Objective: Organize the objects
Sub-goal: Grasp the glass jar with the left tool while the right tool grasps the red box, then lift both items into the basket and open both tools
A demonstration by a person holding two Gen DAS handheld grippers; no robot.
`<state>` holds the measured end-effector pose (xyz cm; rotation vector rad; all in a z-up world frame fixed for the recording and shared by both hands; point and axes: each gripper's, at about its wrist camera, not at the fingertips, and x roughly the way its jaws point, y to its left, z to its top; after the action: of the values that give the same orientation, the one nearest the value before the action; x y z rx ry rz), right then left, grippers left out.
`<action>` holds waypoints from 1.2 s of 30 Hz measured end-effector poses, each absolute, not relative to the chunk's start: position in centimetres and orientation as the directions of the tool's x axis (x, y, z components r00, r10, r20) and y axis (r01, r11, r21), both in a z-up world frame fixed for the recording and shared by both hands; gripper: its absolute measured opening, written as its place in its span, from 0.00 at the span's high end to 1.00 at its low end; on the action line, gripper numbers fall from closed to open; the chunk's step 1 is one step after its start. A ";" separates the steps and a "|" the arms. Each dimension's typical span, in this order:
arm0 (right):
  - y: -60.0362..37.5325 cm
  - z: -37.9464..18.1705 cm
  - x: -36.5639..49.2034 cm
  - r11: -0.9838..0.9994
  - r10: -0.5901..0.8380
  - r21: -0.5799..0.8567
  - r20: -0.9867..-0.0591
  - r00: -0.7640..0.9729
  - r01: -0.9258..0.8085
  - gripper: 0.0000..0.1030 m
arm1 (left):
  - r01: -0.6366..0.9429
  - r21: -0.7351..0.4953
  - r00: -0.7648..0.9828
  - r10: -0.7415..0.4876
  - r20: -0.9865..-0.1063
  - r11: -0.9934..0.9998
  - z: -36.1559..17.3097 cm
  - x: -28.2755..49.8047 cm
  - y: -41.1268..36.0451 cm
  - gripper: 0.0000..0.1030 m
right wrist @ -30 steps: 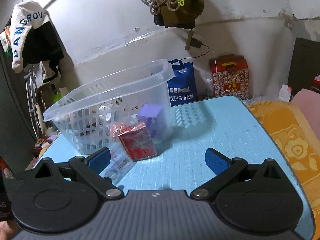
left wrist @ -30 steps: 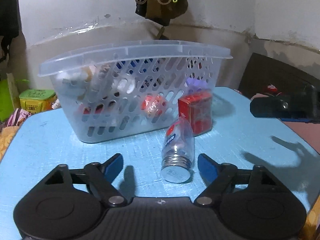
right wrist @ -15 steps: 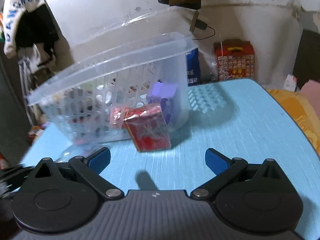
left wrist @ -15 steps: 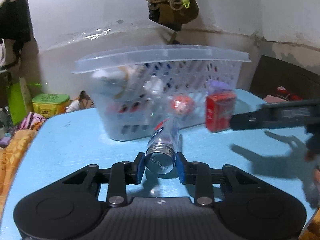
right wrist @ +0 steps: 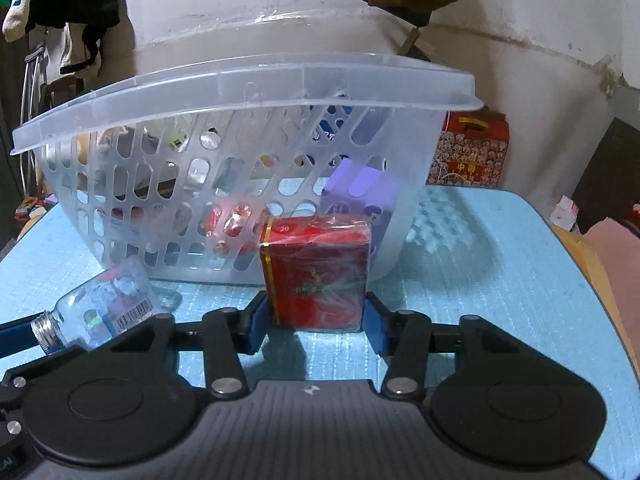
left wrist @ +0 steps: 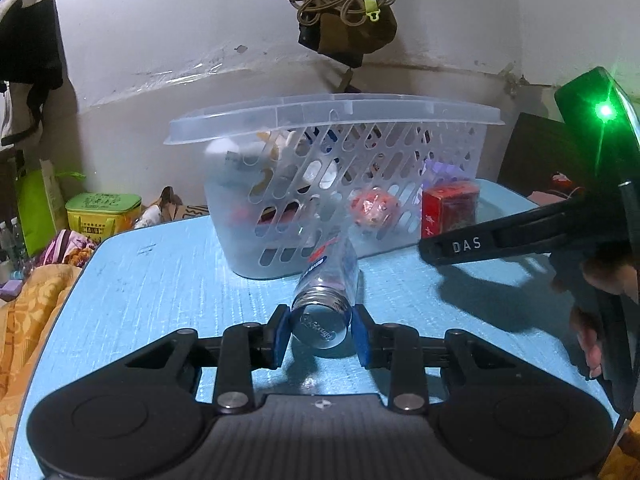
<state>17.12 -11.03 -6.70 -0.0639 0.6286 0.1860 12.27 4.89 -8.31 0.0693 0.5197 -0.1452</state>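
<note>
A clear slotted plastic basket [left wrist: 452,152] [right wrist: 100,184] stands on the blue table and holds several small items. My left gripper [left wrist: 320,332] is shut on the metal-capped end of a clear bottle [left wrist: 328,280] that lies in front of the basket; the bottle also shows in the right wrist view [right wrist: 100,312]. My right gripper [right wrist: 316,320] is shut on a red box [right wrist: 316,276], which stands against the basket wall; the box also shows in the left wrist view [left wrist: 448,208].
The blue table [left wrist: 168,288] [right wrist: 500,280] ends at left and right, with orange cloth [left wrist: 28,312] beside it. A green tin [left wrist: 100,216] and a red carton [right wrist: 472,152] sit beyond the table. A bag [left wrist: 344,12] hangs on the wall above.
My left gripper closed on the bottle's cap end. My right gripper moved forward to the red box and closed on it.
</note>
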 end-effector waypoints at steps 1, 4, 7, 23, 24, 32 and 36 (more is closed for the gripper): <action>-11.2 -6.6 16.9 0.980 0.165 0.005 -0.583 0.796 -0.199 0.50 | 0.156 0.029 0.858 -0.121 -0.499 0.987 -8.4 12.2 4.9 0.64; -11.8 -6.1 15.6 0.975 0.182 -0.001 -0.562 0.807 -0.220 0.50 | 0.159 0.030 0.858 -0.123 -0.500 0.987 -8.4 12.2 4.9 0.64; -13.1 -5.5 13.5 0.966 0.243 0.059 -0.550 0.799 -0.253 0.50 | 0.164 0.043 0.861 -0.121 -0.494 0.986 -8.3 12.1 4.7 0.64; -16.4 -4.6 9.4 0.920 0.353 0.055 -0.550 0.757 -0.388 0.49 | 0.162 0.095 0.887 -0.103 -0.449 0.982 -8.1 11.0 4.0 0.64; -16.7 -4.4 9.3 0.919 0.351 0.047 -0.545 0.761 -0.391 0.49 | 0.166 0.094 0.889 -0.108 -0.445 0.982 -7.9 10.8 3.9 0.64; -17.2 -3.2 8.5 0.910 0.375 0.048 -0.516 0.770 -0.412 0.49 | 0.192 0.082 0.917 -0.149 -0.369 0.978 -5.3 8.4 3.3 0.64; -17.0 -3.1 8.4 0.910 0.372 0.041 -0.515 0.772 -0.412 0.49 | 0.204 0.081 0.920 -0.163 -0.355 0.976 -4.8 7.9 3.0 0.64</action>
<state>8.38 -17.02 -3.14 -0.0753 0.5414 0.4252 7.89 2.99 -4.78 0.1173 0.3547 -0.1890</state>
